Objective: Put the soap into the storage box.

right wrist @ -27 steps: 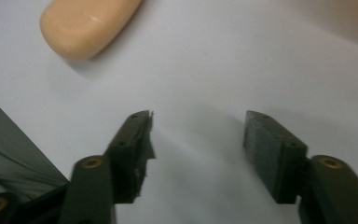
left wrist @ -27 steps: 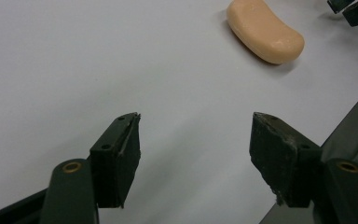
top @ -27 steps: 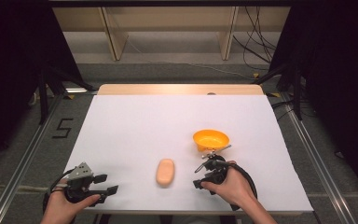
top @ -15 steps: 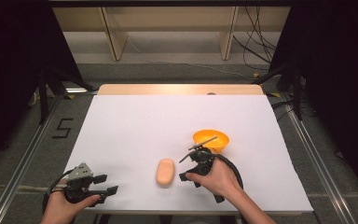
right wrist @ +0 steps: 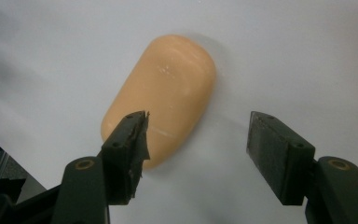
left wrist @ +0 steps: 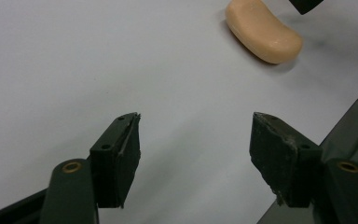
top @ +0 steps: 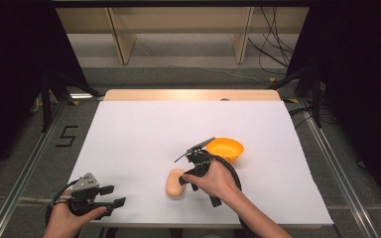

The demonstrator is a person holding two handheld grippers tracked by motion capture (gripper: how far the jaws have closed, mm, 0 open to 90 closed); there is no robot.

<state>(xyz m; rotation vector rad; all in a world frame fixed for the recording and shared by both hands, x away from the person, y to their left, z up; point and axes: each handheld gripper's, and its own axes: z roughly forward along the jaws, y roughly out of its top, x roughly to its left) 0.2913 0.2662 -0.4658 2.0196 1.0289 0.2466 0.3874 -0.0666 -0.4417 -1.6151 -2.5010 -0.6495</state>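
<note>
A peach-coloured, rounded soap-like bar (top: pixel 174 183) lies flat on the white table cover, near the front middle. My right gripper (top: pixel 184 178) hovers right beside it with jaws open; in the right gripper view the bar (right wrist: pixel 163 95) lies just ahead, its near end behind the left jaw. My left gripper (top: pixel 114 197) rests open at the front left, apart from the bar, which appears far off in the left gripper view (left wrist: pixel 263 32). An orange bowl (top: pixel 224 148) sits just beyond the right hand.
The white cover (top: pixel 144 129) spans most of the table, with a strip of bare wood (top: pixel 188 94) at the far edge. Wooden shelving legs and cables stand on the floor beyond. The table's front edge runs close to both hands.
My right gripper has moved left from beside the orange bowl to the bar, staying open. The left gripper has stayed where it was.
</note>
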